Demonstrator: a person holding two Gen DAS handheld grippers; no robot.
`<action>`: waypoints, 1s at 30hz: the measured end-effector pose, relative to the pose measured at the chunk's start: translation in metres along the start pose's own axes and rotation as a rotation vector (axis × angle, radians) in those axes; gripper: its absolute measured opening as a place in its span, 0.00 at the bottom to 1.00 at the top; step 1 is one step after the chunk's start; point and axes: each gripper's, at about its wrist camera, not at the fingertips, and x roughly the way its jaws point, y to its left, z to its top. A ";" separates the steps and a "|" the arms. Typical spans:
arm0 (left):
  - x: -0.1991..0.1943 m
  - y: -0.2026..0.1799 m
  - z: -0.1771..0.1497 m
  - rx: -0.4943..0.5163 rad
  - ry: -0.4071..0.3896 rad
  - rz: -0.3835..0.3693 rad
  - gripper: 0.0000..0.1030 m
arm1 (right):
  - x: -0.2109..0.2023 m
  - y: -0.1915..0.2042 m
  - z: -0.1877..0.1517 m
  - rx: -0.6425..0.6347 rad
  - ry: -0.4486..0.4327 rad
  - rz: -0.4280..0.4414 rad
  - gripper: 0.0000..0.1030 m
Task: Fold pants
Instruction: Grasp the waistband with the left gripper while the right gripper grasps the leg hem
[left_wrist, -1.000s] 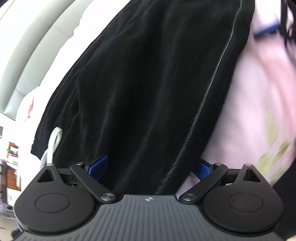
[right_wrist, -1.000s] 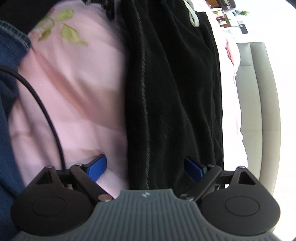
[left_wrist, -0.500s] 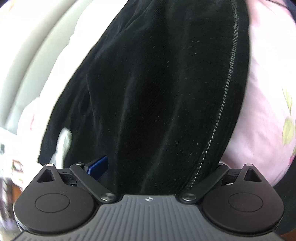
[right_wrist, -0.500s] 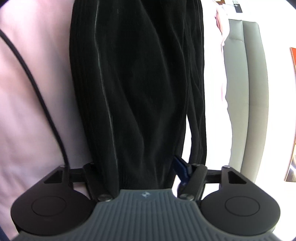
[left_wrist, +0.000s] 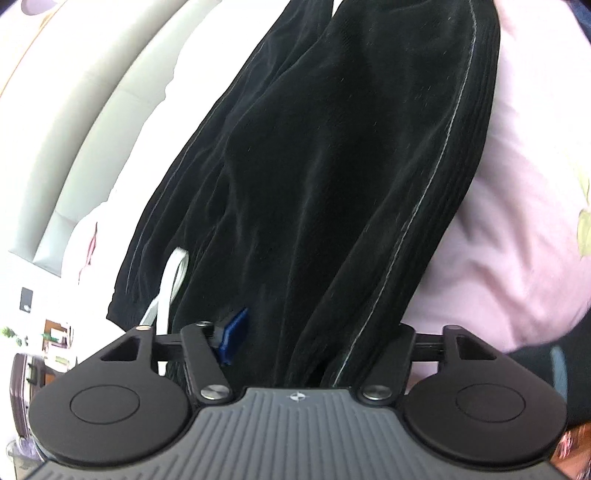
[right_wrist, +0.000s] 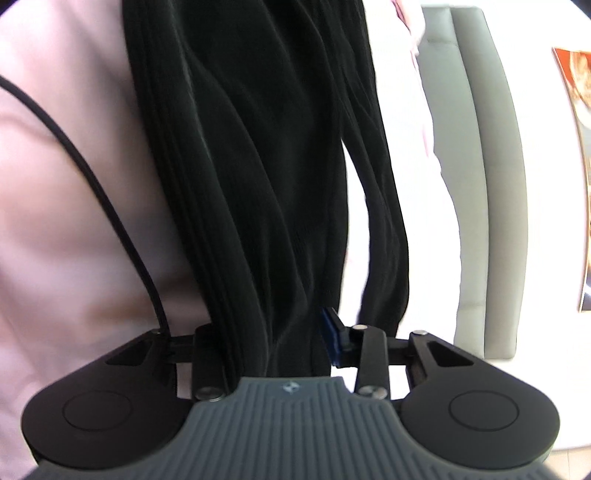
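Bed surface: pale pink sheet (left_wrist: 509, 206), softly creased, with green leaf print (left_wrist: 584, 225) at the right edge of the left wrist view. Black pants (left_wrist: 332, 177) drape across it lengthwise (how much of them touches the sheet is unclear). Grey-green padded headboard (right_wrist: 491, 206) borders the far side.

Black velvety ribbed pants (left_wrist: 332, 177), smooth pink cotton sheet (left_wrist: 517, 221)

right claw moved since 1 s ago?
Yes. The right claw closed on the black pants and swung right: the grey sofa now sits nearer centre.
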 end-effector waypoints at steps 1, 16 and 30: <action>0.001 0.001 -0.002 -0.003 0.013 -0.011 0.69 | 0.002 -0.002 -0.006 0.016 0.017 -0.001 0.32; -0.028 0.059 -0.007 -0.169 -0.061 0.017 0.18 | 0.003 -0.051 -0.059 0.213 0.010 -0.023 0.00; -0.025 0.132 0.024 -0.289 -0.152 0.024 0.18 | 0.014 -0.105 -0.061 0.260 -0.027 -0.130 0.00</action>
